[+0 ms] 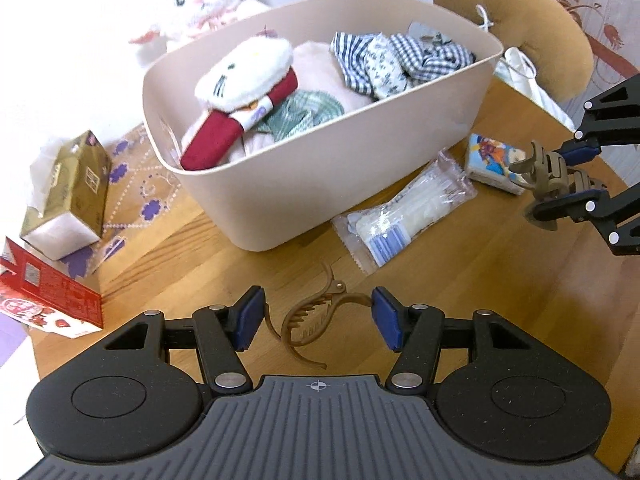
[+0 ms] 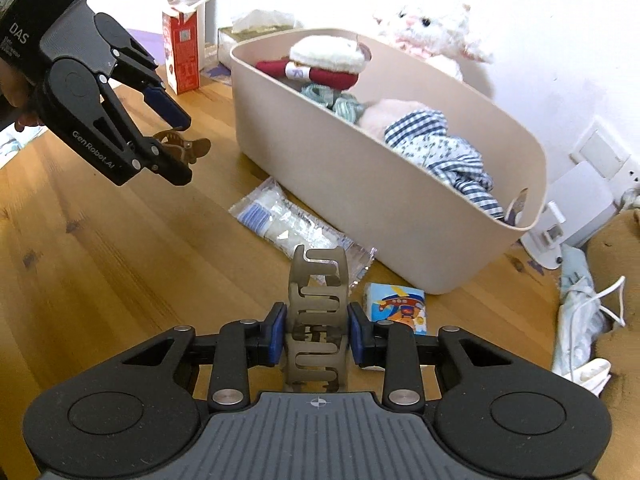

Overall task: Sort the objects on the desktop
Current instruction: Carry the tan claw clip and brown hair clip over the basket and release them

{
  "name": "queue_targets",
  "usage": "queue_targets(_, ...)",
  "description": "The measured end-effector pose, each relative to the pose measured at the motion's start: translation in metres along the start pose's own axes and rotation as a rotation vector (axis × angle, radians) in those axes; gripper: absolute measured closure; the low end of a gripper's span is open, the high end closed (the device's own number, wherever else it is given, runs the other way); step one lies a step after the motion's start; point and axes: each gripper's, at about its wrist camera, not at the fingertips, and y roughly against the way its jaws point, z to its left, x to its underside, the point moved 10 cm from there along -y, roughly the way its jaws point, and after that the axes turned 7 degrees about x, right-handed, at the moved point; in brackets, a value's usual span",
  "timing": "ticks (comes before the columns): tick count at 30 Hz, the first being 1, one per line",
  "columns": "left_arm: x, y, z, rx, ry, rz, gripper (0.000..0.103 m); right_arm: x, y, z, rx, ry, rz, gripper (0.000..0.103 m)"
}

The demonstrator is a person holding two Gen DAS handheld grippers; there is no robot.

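Wooden tabletop [image 1: 460, 292] carries a beige storage bin [image 1: 360, 152], already part filled with soft toys and folded cloth. A clear packet of white items [image 1: 404, 210] and a small cartoon-printed box [image 1: 490, 160] lie on the wood just beside the bin wall.

Left hand-held gripper [image 1: 318, 318]: jaws spread wide around a brown claw hair clip [image 1: 316, 320]. One pad touches the tip of a clip lever; the opposite pad sits against a curved prong. In the right wrist view this clip [image 2: 180, 148] hangs off the wood between the jaws, so it appears to be carried by two thin points only.

Right hand-held gripper [image 2: 316, 334]: pads pressed against the flanks of an olive-grey claw hair clip [image 2: 316, 320], which stands upright between them, teeth interlocked.

Likely step: transfer of both clips toward the bin.

Hazards, as judged from this position:
- The brown clip is held at its extremities. Any jolt may pivot it out of the jaws and drop it onto the wood.
- Pressure on its lever may open the spring and shift the clip.
- The olive-grey clip is smooth and curved; pressure off its centre could squeeze it forward out of the pads.
- Both tools converge on one bin, so collision above the rim is possible.
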Motion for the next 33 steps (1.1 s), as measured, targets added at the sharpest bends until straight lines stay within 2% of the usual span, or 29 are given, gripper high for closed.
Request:
queue_targets(6, -0.001, 0.019, -0.004, -0.006, -0.010, -0.021, 0.043, 0.006, 0.035, -0.005, 0.028, -0.005, -0.032, 0.073)
queue_targets(17, -0.016, 0.049, -0.005, -0.020, -0.028, -0.084, 0.043, 0.000, 0.064, -0.016, 0.087, -0.011, -0.084, 0.073)
queue_targets(33, -0.060, 0.076, 0.010, -0.056, -0.058, -0.171, 0.043, -0.043, 0.092, -0.058, 0.168, -0.031, -0.187, 0.073)
